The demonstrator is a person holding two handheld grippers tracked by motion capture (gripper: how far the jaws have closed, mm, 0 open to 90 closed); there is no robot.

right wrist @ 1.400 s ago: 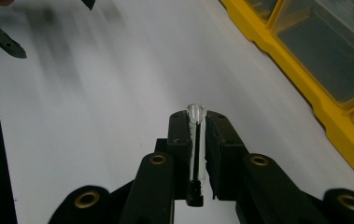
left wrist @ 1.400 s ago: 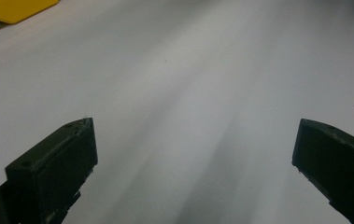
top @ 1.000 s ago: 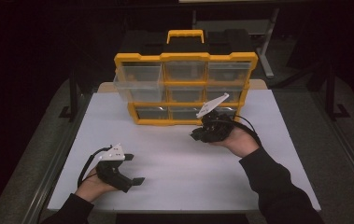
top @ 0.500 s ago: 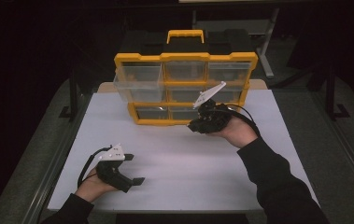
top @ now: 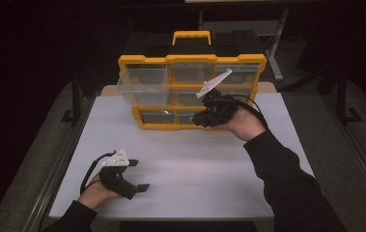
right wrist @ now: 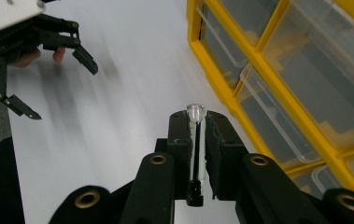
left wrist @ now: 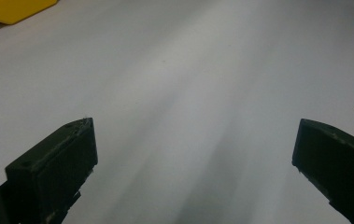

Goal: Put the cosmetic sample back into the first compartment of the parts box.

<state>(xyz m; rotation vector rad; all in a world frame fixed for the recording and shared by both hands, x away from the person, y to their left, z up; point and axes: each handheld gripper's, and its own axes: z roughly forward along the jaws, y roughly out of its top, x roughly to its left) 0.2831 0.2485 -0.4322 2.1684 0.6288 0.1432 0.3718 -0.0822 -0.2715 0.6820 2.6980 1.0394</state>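
The small clear tube (right wrist: 196, 140) is clamped upright between the pads of the right gripper (right wrist: 196, 116), its open rim just proud of the jaw tips; this is the item the work concerns, though it is the smallest thing present. In descending order of size:

White table (top: 185, 159): the work surface, bare across its centre.

Yellow drawer cabinet (top: 190, 60): stands at the table's 12 o'clock, with clear drawers in three rows. The top-left drawer (top: 142, 87) sits pulled out toward the person, at 10 o'clock from the right gripper (top: 204, 116). In the right gripper view the cabinet's drawer fronts (right wrist: 300, 79) run along the 2 o'clock side.

Right gripper: held above the table in front of the cabinet's lower right drawers, jaws pressed together on the tube. Compared with the high view a second earlier, it has risen and shifted slightly along the cabinet front, with the pinch unchanged. This suggests the tube is now lifted clear of the table and being carried up toward a drawer, probably the open one, though which drawer cannot be told.

Left gripper (top: 139, 186): rests at the table's 7 o'clock, unmoved, jaws spread wide and empty, as its own view (left wrist: 193, 154) shows.
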